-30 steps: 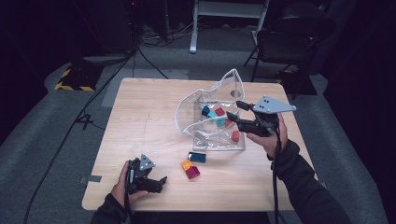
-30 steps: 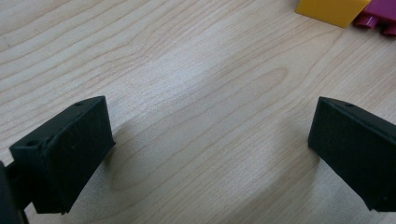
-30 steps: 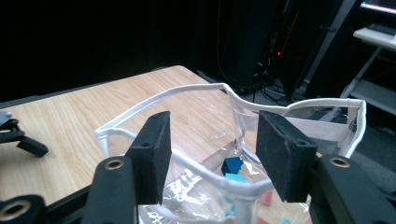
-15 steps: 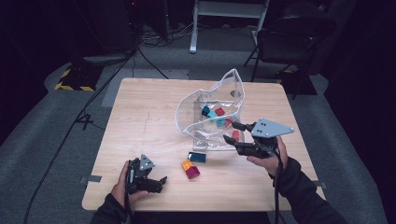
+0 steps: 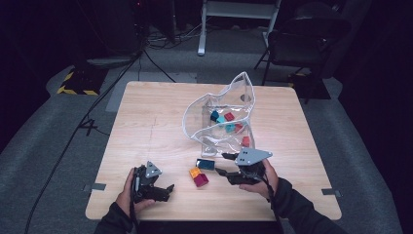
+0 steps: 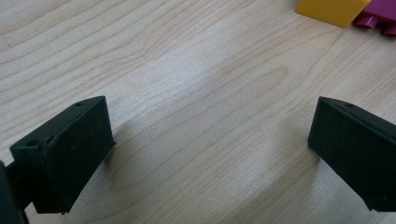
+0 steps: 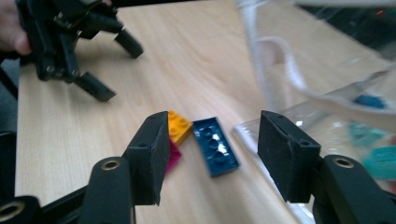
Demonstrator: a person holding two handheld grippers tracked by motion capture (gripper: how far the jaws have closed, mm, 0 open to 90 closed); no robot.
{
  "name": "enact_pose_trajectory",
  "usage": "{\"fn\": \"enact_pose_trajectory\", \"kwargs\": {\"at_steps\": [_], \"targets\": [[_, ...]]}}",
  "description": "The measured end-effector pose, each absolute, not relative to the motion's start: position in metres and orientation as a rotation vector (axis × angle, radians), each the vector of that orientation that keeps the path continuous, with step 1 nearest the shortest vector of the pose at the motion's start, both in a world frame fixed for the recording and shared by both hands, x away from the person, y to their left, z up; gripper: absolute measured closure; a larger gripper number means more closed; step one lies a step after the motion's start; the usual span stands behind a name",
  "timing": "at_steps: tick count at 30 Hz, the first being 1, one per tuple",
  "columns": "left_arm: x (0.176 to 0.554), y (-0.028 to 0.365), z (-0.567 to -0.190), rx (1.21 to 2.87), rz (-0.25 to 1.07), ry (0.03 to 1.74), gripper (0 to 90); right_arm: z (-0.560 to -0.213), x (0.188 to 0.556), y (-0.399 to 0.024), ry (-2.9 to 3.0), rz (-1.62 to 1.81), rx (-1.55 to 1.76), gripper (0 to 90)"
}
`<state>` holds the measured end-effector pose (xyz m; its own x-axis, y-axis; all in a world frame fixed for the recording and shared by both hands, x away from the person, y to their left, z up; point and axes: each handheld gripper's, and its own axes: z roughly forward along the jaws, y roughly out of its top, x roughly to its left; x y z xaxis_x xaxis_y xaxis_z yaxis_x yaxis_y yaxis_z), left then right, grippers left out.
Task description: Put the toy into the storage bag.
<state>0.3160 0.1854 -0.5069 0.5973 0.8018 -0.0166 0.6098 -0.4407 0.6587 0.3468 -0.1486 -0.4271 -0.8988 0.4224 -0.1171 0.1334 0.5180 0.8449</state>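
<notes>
A clear plastic bag (image 5: 219, 114) lies open on the wooden table (image 5: 146, 122), holding several teal, red and blue bricks. In front of it lie three loose bricks: a dark blue one (image 5: 205, 164), a yellow one (image 5: 195, 172) and a magenta one (image 5: 201, 180). My right gripper (image 5: 223, 165) hovers low just right of them, open, with nothing between its pads. Its own view frames the dark blue brick (image 7: 215, 145) between the jaws, with the yellow brick (image 7: 179, 126) and magenta brick (image 7: 173, 156) behind the left jaw. My left gripper (image 5: 168, 191) rests open near the front edge over bare wood (image 6: 201, 93).
The bag's white-edged rim (image 7: 299, 84) rises right of the right gripper. The left gripper (image 7: 116, 70) shows far off in the right gripper view. Beyond the table stand a dark chair (image 5: 302, 39), floor cables (image 5: 87, 122) and a yellow-black striped block (image 5: 75, 90).
My right gripper has come down and toward the front, from the bag's mouth to just above the table beside the loose bricks. The left gripper has not moved.
</notes>
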Motion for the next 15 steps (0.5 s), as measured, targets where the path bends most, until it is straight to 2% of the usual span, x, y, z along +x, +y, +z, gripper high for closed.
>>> {"fn": "enact_pose_trajectory", "kwargs": {"at_steps": [5, 15], "targets": [[0.316, 0.185, -0.507, 2.198, 0.401, 1.111, 0.3, -0.451, 0.341, -0.135, 2.498, 1.330, 0.424, 43.1], [0.315, 0.185, -0.507, 2.195, 0.402, 1.115, 0.5, -0.488, 0.335, -0.111, 2.627, 1.296, 0.384, 33.5]]}}
